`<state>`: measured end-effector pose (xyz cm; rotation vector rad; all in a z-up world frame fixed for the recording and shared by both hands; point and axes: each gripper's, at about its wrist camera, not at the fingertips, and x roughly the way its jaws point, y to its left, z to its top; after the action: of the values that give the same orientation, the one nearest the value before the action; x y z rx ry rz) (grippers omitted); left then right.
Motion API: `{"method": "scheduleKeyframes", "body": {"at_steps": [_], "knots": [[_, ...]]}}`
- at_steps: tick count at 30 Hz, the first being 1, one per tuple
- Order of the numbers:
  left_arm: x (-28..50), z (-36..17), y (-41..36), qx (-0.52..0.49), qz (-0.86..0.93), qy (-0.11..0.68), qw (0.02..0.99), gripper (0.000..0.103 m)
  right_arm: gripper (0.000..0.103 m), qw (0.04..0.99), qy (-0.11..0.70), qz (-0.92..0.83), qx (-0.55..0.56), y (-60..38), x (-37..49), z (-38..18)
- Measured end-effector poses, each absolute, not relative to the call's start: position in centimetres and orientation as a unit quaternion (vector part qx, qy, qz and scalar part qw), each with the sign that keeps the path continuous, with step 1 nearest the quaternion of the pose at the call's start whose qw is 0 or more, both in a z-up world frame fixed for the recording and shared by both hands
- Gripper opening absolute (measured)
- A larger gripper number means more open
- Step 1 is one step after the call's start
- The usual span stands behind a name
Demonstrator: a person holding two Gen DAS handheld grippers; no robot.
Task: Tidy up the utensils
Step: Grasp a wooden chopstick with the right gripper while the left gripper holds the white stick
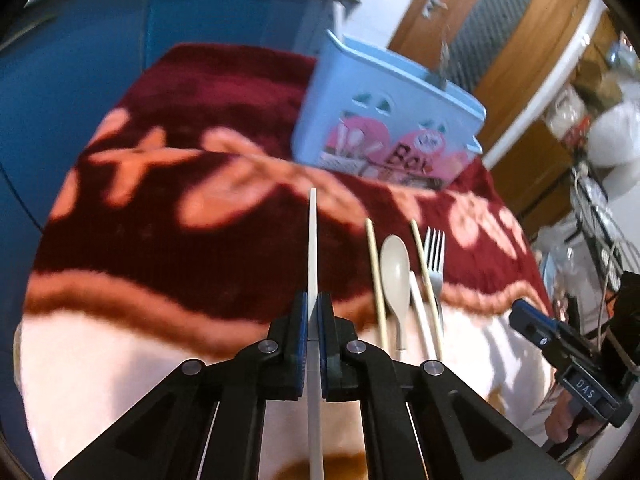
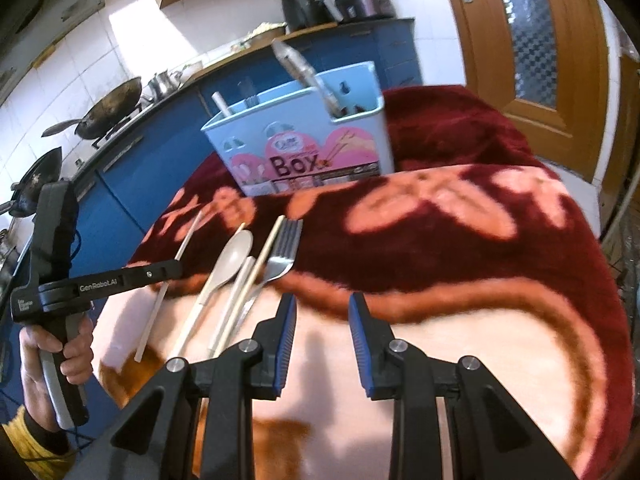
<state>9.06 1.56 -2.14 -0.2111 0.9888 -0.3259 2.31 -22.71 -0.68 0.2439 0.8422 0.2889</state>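
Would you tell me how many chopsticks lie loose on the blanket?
3: tan chopstick left of the spoon, white chopstick right of it, second tan chopstick beside the fork. The left gripper holds a fourth chopstick; the box may hide more.

"Box" in dark letters on the pink label of the pale blue utensil holder (image 2: 304, 148), upper middle of the right wrist view — smaller print around it too blurred to read. "GenRobot.AI" along the arm of the left gripper (image 2: 172, 269), left side. "DAS" on the right gripper (image 1: 520, 312), lower right of the left wrist view.
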Motion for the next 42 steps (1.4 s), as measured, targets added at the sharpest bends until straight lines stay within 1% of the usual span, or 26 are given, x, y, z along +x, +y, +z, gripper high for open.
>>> {"method": "scheduleKeyframes", "body": {"at_steps": [5, 9, 14, 16, 18, 20, 26, 30, 31, 34, 39, 42], "knots": [[8.2, -1.8, 3.4, -0.141, -0.153, 0.445, 0.871, 0.004, 0.03, 0.884, 0.427, 0.152, 0.116, -21.0, 4.0, -0.8], [7.7, -1.7, 3.8, -0.138, -0.149, 0.433, 0.878, 0.004, 0.03, 0.869, 0.444, 0.173, 0.13, -19.7, 4.5, -0.9], [7.1, -1.3, 4.2, -0.133, -0.149, 0.417, 0.887, 0.004, 0.029, 0.861, 0.461, 0.183, 0.114, -17.8, 5.2, -0.7], [6.9, -1.1, 4.4, -0.132, -0.15, 0.408, 0.891, 0.004, 0.025, 0.859, 0.467, 0.184, 0.104, -17.1, 5.7, -0.6], [6.8, -1.0, 4.7, -0.134, -0.151, 0.403, 0.893, 0.004, 0.019, 0.855, 0.475, 0.185, 0.095, -16.5, 6.1, -0.7], [6.6, -1.0, 5.0, -0.139, -0.154, 0.398, 0.894, 0.004, 0.017, 0.852, 0.485, 0.18, 0.086, -16.0, 6.7, -1.0], [6.4, -1.2, 5.3, -0.143, -0.162, 0.398, 0.892, 0.004, 0.015, 0.845, 0.506, 0.16, 0.063, -15.1, 7.9, -1.6], [6.4, -1.5, 5.3, -0.145, -0.165, 0.401, 0.889, 0.004, 0.015, 0.839, 0.517, 0.156, 0.065, -15.1, 8.7, -1.6], [6.4, -1.6, 5.3, -0.145, -0.165, 0.403, 0.889, 0.004, 0.015, 0.838, 0.519, 0.155, 0.07, -15.2, 8.9, -1.7], [6.3, -1.6, 5.1, -0.142, -0.162, 0.406, 0.888, 0.004, 0.009, 0.834, 0.525, 0.155, 0.076, -15.6, 9.4, -1.7], [6.3, -1.8, 4.8, -0.137, -0.155, 0.418, 0.885, 0.004, 0.005, 0.829, 0.527, 0.165, 0.087, -16.2, 9.1, -1.3], [6.4, -2.2, 4.7, -0.134, -0.151, 0.434, 0.878, 0.004, 0.005, 0.836, 0.52, 0.157, 0.074, -17.0, 8.2, -0.4]]}}
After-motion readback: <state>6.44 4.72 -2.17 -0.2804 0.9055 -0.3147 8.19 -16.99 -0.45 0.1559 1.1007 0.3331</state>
